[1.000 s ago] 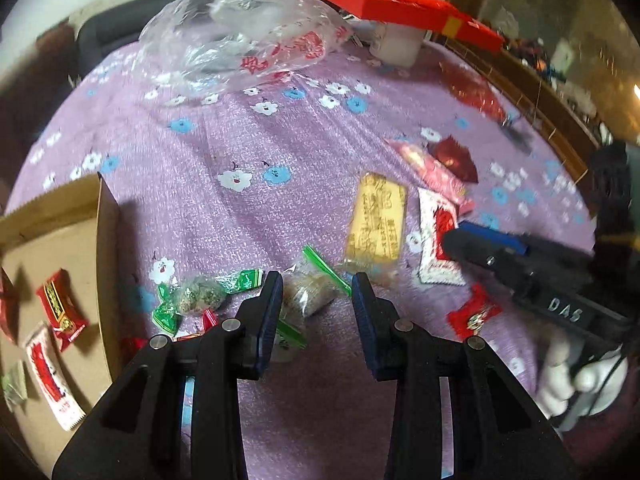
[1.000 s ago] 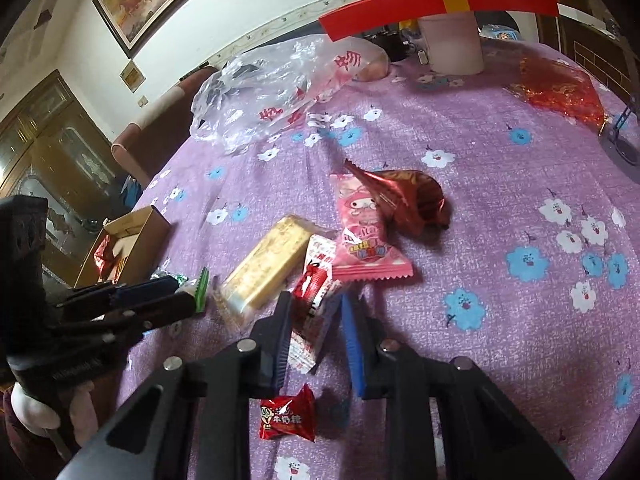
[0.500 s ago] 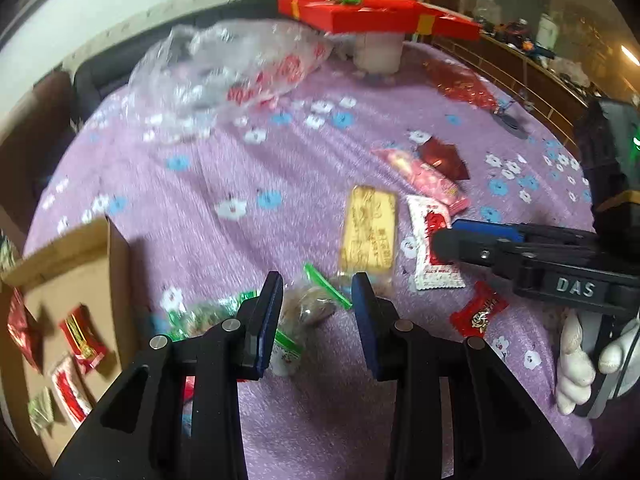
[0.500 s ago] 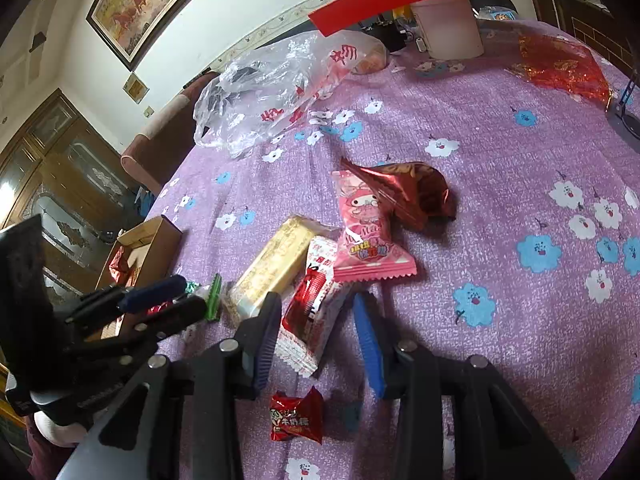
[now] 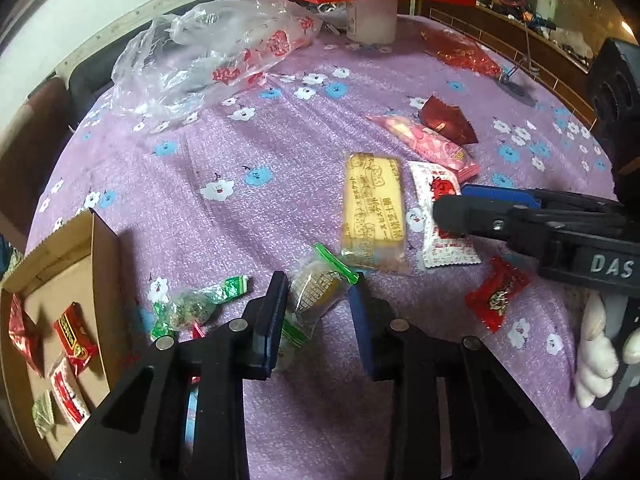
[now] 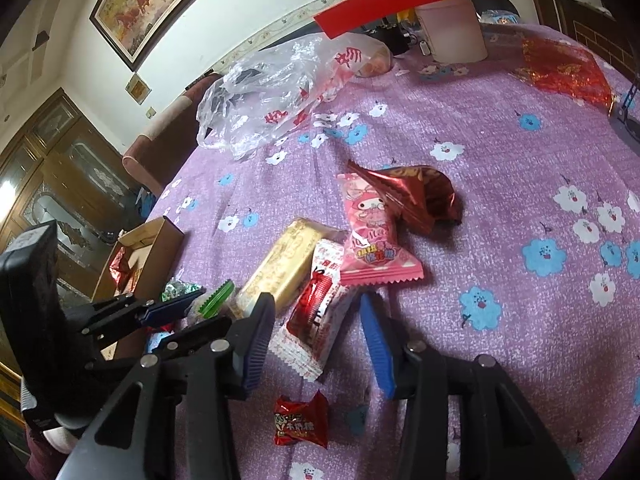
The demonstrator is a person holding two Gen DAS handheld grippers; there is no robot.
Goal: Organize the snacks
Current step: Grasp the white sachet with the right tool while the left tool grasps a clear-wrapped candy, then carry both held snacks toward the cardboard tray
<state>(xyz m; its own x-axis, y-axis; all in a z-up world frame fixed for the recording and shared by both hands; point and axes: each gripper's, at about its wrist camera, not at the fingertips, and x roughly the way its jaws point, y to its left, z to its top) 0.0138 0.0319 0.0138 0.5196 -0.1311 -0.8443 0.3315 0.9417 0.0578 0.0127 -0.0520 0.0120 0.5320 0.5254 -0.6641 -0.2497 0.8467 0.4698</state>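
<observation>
My left gripper [image 5: 318,312] points down at the purple flowered cloth [image 5: 248,148]. Its jaws are closing around a clear packet with green ends [image 5: 316,292] that lies between them; I see no firm squeeze. My right gripper [image 6: 318,340] is opening, and a red-and-white packet [image 6: 316,312] lies flat between its spread fingers, apart from the pads. In the left wrist view the right gripper [image 5: 456,200] hovers over that packet [image 5: 444,248]. At the left stands a cardboard box [image 5: 60,264] with several snacks inside.
A yellow biscuit pack [image 5: 374,208], pink packet [image 6: 372,236], dark red foil packet [image 6: 420,196], small red candy [image 6: 300,420] and green-wrapped candy [image 5: 196,304] lie loose. Farther back are a crumpled plastic bag [image 5: 208,56] and a red lid on a white cup [image 5: 372,20].
The right jaws have spread wider around the red-and-white packet. The left gripper rolled slightly and its jaws narrowed a little on the clear packet.
</observation>
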